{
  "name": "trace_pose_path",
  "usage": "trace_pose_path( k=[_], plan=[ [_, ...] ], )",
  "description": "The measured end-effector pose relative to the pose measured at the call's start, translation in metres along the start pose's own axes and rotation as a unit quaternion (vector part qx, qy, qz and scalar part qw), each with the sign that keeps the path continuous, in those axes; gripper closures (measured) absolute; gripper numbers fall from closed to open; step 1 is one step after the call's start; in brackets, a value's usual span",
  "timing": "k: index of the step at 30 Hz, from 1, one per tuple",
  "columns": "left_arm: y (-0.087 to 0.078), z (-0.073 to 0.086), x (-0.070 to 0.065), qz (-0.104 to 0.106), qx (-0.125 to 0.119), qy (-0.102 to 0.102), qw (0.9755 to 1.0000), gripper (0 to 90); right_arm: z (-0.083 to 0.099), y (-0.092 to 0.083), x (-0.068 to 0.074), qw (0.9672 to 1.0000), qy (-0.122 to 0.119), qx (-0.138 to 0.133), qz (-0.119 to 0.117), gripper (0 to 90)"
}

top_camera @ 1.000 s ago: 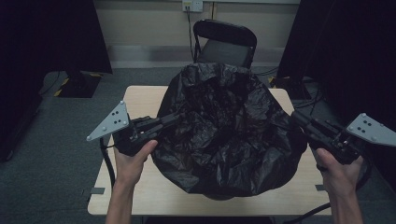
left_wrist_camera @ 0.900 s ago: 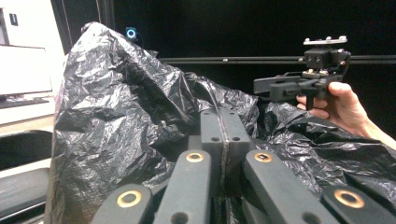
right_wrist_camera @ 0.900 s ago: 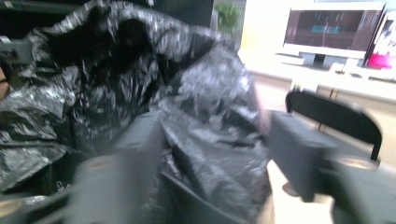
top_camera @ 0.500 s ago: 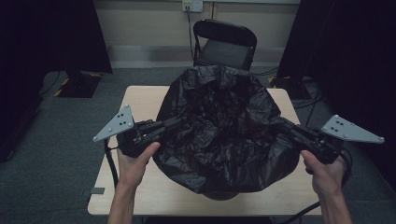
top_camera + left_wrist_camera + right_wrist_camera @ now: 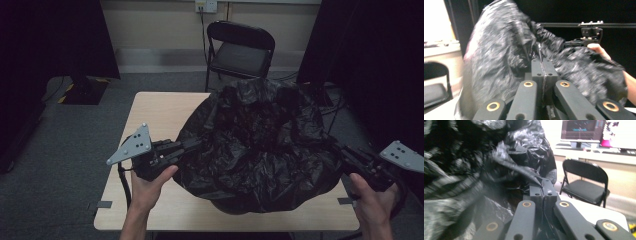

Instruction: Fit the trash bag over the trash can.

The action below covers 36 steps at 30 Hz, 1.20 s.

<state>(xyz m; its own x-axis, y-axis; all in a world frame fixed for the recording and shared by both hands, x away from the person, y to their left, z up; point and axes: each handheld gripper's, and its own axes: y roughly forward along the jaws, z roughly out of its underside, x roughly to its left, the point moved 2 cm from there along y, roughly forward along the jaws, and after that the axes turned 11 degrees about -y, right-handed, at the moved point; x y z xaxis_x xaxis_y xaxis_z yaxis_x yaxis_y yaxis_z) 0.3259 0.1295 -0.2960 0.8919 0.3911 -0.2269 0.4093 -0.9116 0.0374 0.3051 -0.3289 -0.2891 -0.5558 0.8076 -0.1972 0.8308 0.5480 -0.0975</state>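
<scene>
A large crumpled black plastic bag (image 5: 260,145) is heaped on the light wooden table (image 5: 155,110) and bulges past its right edge. At the bag's left edge my left gripper (image 5: 197,144) is shut on a fold of the plastic; in the left gripper view the jaws (image 5: 542,61) are pressed together with film pinched between them. My right gripper (image 5: 334,146) is shut on the bag's right edge, and its own view shows a stretched fold clamped at the tips (image 5: 543,183). The bag (image 5: 506,50) hangs taut between both grips.
A black folding chair (image 5: 240,55) stands behind the table against the wall, with cables on the floor to its right. Bare tabletop lies to the left of the bag and along the front edge. Dark curtains flank both sides. A lit monitor (image 5: 581,130) sits on a far desk.
Both hands have sunk toward the table, the right one more, and the bag has dropped and flattened, uncovering the chair behind it. The right gripper now pinches the bag's edge.
</scene>
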Motion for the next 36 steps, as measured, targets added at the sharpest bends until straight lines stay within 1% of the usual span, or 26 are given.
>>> trace_pose_path(
  k=[2, 3, 5, 6, 7, 9, 10, 12, 13, 14, 15, 16, 17, 18, 20, 23, 24, 26, 28, 29, 31, 33, 34, 35, 36],
  plan=[
    [0.001, 0.011, 0.010, -0.003, 0.005, -0.015, 0.9999, 90.0, 0.016, 0.006, -0.004, 0.9998, 0.017, 0.008, 0.006, 89.8],
    [0.001, 0.016, 0.015, -0.010, 0.006, -0.023, 0.9997, 90.0, 0.024, 0.011, -0.004, 0.9996, 0.021, 0.014, 0.009, 89.8],
    [-0.001, 0.022, 0.025, 0.004, -0.017, -0.050, 0.9986, 90.0, 0.037, 0.020, -0.003, 0.9992, 0.032, 0.023, 0.011, 89.7],
    [-0.003, 0.024, 0.029, -0.003, -0.023, -0.056, 0.9982, 90.0, 0.042, 0.024, -0.002, 0.9990, 0.035, 0.024, 0.010, 89.7],
    [-0.004, 0.025, 0.032, -0.012, -0.023, -0.057, 0.9981, 90.0, 0.045, 0.028, -0.001, 0.9989, 0.039, 0.024, 0.010, 89.7],
    [-0.006, 0.028, 0.038, -0.014, -0.023, -0.064, 0.9976, 90.0, 0.048, 0.035, 0.002, 0.9987, 0.041, 0.025, 0.013, 89.5],
    [-0.007, 0.029, 0.040, -0.018, -0.023, -0.064, 0.9975, 90.0, 0.048, 0.038, 0.003, 0.9988, 0.042, 0.025, 0.011, 88.6],
    [-0.011, 0.029, 0.042, -0.020, -0.027, -0.067, 0.9972, 90.0, 0.045, 0.042, 0.007, 0.9991, 0.033, 0.027, 0.003, 81.3],
    [-0.014, 0.029, 0.043, -0.022, -0.030, -0.067, 0.9971, 90.0, 0.043, 0.043, 0.008, 0.9992, 0.027, 0.029, 0.004, 79.9],
    [-0.017, 0.028, 0.042, -0.025, -0.032, -0.064, 0.9971, 87.4, 0.040, 0.042, 0.009, 0.9994, 0.023, 0.025, 0.003, 75.8],
    [-0.021, 0.026, 0.042, -0.026, -0.033, -0.062, 0.9972, 83.9, 0.037, 0.039, 0.009, 0.9996, 0.022, 0.019, -0.002, 69.9],
    [-0.024, 0.024, 0.041, -0.026, -0.036, -0.061, 0.9972, 78.5, 0.033, 0.036, 0.009, 0.9997, 0.022, 0.013, -0.003, 65.0],
    [-0.027, 0.022, 0.039, -0.024, -0.036, -0.058, 0.9974, 69.6, 0.029, 0.032, 0.009, 0.9998, 0.020, 0.007, -0.002, 60.1],
    [-0.030, 0.019, 0.036, -0.024, -0.036, -0.053, 0.9977, 63.5, 0.024, 0.028, 0.008, 0.9998, 0.019, 0.003, -0.004, 54.9],
    [-0.034, 0.011, 0.029, -0.029, -0.035, -0.034, 0.9984, 51.8, 0.015, 0.020, 0.007, 0.9998, 0.017, -0.007, -0.007, 47.2],
    [-0.034, -0.005, 0.020, -0.039, -0.044, -0.012, 0.9982, 42.0, 0.000, 0.011, 0.007, 0.9998, 0.006, -0.016, -0.012, 38.2],
    [-0.033, -0.011, 0.018, -0.040, -0.046, -0.008, 0.9981, 40.3, -0.006, 0.008, 0.006, 0.9996, 0.004, -0.024, -0.015, 36.9],
    [-0.026, -0.023, 0.019, -0.036, -0.042, -0.002, 0.9984, 38.4, -0.017, 0.004, 0.006, 0.9986, 0.006, -0.043, -0.030, 34.9],
    [-0.013, -0.033, 0.021, -0.036, -0.030, 0.000, 0.9989, 36.7, -0.028, 0.004, 0.007, 0.9979, -0.004, -0.053, -0.038, 33.3],
    [-0.006, -0.036, 0.024, -0.033, -0.022, -0.003, 0.9992, 36.4, -0.034, 0.006, 0.006, 0.9976, -0.009, -0.055, -0.040, 33.4],
    [0.010, -0.040, 0.032, -0.034, -0.003, -0.005, 0.9994, 36.4, -0.045, 0.015, 0.001, 0.9976, -0.012, -0.052, -0.044, 36.1],
    [0.022, -0.041, 0.040, -0.033, 0.016, -0.010, 0.9993, 36.4, -0.054, 0.029, -0.008, 0.9976, -0.010, -0.047, -0.050, 37.3],
    [0.027, -0.041, 0.043, -0.032, 0.026, -0.012, 0.9991, 37.1, -0.058, 0.038, -0.012, 0.9976, -0.013, -0.042, -0.054, 38.2],
    [0.031, -0.040, 0.046, -0.033, 0.031, -0.013, 0.9989, 40.4, -0.060, 0.047, -0.016, 0.9975, -0.014, -0.038, -0.057, 38.4],
    [0.035, -0.039, 0.049, -0.029, 0.034, -0.018, 0.9989, 44.4, -0.062, 0.056, -0.019, 0.9978, -0.013, -0.030, -0.058, 38.4]
  ],
)
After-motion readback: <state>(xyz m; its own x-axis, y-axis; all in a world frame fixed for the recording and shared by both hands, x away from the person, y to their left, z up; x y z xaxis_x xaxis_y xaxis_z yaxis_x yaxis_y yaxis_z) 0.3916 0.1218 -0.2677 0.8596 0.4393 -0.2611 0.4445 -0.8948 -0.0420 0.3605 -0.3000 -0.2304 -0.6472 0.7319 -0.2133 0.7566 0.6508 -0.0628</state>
